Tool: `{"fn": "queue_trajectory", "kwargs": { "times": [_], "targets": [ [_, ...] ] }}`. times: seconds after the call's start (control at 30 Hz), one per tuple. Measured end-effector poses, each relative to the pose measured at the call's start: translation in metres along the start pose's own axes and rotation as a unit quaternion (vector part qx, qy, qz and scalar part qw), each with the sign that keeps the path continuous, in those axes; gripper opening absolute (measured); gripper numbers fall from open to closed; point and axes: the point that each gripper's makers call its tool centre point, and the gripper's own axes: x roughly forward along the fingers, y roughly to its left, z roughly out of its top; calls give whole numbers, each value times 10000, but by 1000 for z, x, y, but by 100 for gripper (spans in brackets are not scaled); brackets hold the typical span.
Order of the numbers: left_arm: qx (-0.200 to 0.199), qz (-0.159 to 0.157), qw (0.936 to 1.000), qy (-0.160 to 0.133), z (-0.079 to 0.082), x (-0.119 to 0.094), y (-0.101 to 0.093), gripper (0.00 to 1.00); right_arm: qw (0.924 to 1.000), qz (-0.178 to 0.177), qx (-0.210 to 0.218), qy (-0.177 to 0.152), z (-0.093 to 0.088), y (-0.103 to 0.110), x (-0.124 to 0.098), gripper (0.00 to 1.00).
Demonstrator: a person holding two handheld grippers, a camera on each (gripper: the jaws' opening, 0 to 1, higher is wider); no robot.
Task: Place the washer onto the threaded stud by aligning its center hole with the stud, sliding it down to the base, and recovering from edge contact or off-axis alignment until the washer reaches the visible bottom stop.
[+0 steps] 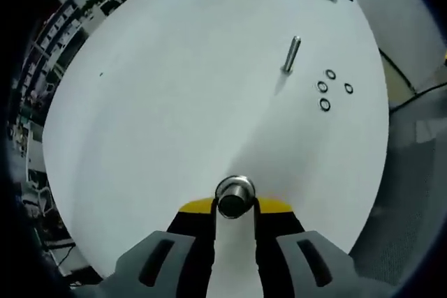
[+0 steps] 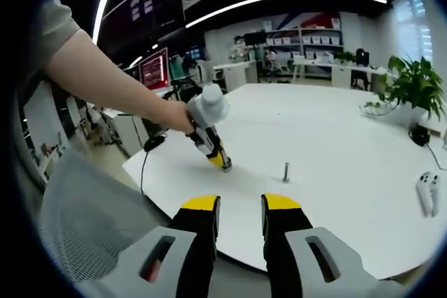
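The left hand-held gripper (image 1: 236, 209) clamps one stud (image 1: 235, 196) on the tabletop (image 1: 160, 102), the right hand-held gripper (image 2: 241, 207) hangs empty, slightly parted, and washers (image 1: 325, 105) lying beyond could skid when pinched.

We see a white table (image 1: 174, 88), a shiny silver stud (image 1: 291, 54), four small rings (image 1: 325, 104) that look black, and yellow-tipped black grippers (image 2: 241, 218).

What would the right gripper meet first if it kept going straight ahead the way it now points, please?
Probably the upright stud on the white table: it stands almost directly beyond the right gripper, whose jaws are parted and empty. Depth is unclear, so it might pass just over it.
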Motion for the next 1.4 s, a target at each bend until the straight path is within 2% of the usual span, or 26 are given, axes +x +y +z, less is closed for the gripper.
{"fn": "queue_trajectory", "kwargs": {
  "times": [0.1,0.13,0.17,0.2,0.23,0.27,0.3,0.33,0.5,0.77,0.87,0.97,1.03,1.13,1.2,1.4],
  "targets": [
    [80,-5,10000,2,-2,5,-1,18,10000,-14,-24,42,-2,-1,0,26],
    [144,-6,9998,162,-8,8,0,15,10000,-30,-22,69,-3,-1,1,26],
    [294,-68,9988,382,-16,8,0,2,10000,-34,-20,78,-3,-2,0,26],
    [542,-113,9984,59,-9,12,-2,0,10000,-29,-23,72,-3,-1,0,26],
    [427,-185,9989,38,-10,9,-6,0,10000,-18,-33,68,-2,-1,0,26],
    [175,-192,9995,-192,-3,5,-8,0,10000,-2,-47,78,-3,-1,1,26],
    [191,-48,9997,-161,-4,2,-3,4,9999,1,-54,88,-3,0,1,26],
    [187,-68,9997,-148,-5,4,-2,7,9999,-3,-58,93,-3,0,1,26],
    [76,-75,9997,-203,-7,-1,-4,7,9999,20,-61,124,-5,1,1,26],
    [-256,118,9986,-454,-14,-9,5,16,9999,12,-62,102,-4,0,1,26],
    [-585,185,9953,-745,-12,-21,6,18,9999,18,-52,111,-4,0,1,26],
    [-656,294,9922,-1021,-11,-37,5,21,9999,36,-59,110,-4,1,1,26],
    [-789,378,9881,-1263,-9,-46,5,22,9999,39,-57,127,-4,1,1,26],
    [-1070,477,9778,-1737,-8,-67,4,23,9999,46,-59,119,-4,1,1,26],
    [-1209,555,9716,-1956,-10,-79,0,25,9999,40,-49,99,-3,1,1,26],
    [-1582,715,9597,-2211,-32,-104,-14,29,9999,67,-63,121,-4,2,1,26]
  ]
}}
